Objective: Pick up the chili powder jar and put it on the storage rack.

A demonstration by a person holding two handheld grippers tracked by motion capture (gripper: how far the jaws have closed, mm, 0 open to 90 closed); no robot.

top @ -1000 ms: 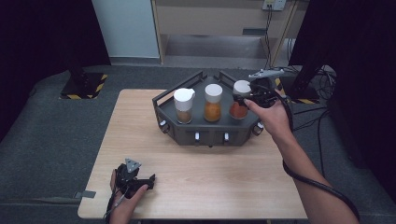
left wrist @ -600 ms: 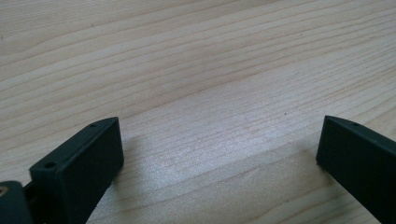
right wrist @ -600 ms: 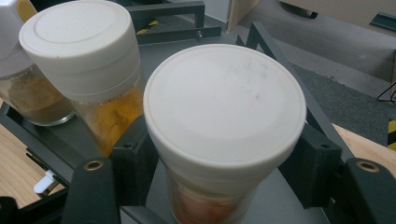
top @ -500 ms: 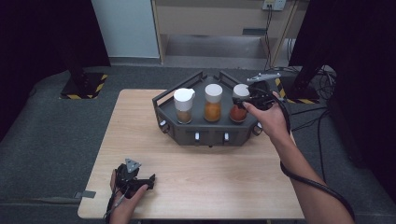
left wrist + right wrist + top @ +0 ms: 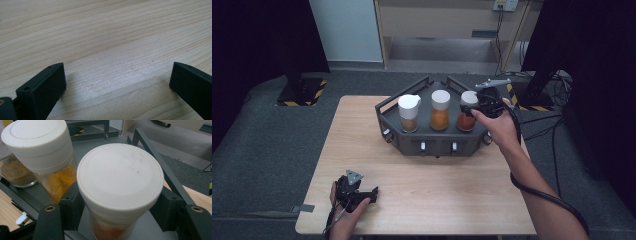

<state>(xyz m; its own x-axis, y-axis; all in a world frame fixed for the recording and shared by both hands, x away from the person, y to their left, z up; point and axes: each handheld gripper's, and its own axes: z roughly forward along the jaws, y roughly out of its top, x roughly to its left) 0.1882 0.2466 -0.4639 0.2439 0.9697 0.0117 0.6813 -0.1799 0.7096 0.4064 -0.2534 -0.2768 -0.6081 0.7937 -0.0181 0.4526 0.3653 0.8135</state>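
three jars [image 5: 440,110] stand in one rack [image 5: 432,142].

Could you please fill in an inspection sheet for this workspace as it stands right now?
Surface: light wooden table, bare at the front.
Job's things: red spice jar with white lid, in the dark rack at its right end.
Clutter: orange spice jar and brown spice jar in the same rack.
Tongs: right tongs shut on the red spice jar below its lid; left tongs open, low over the table.
Cables: black cable along the right forearm; more by the far right stand.
Surroundings: grey carpet, dark curtains.
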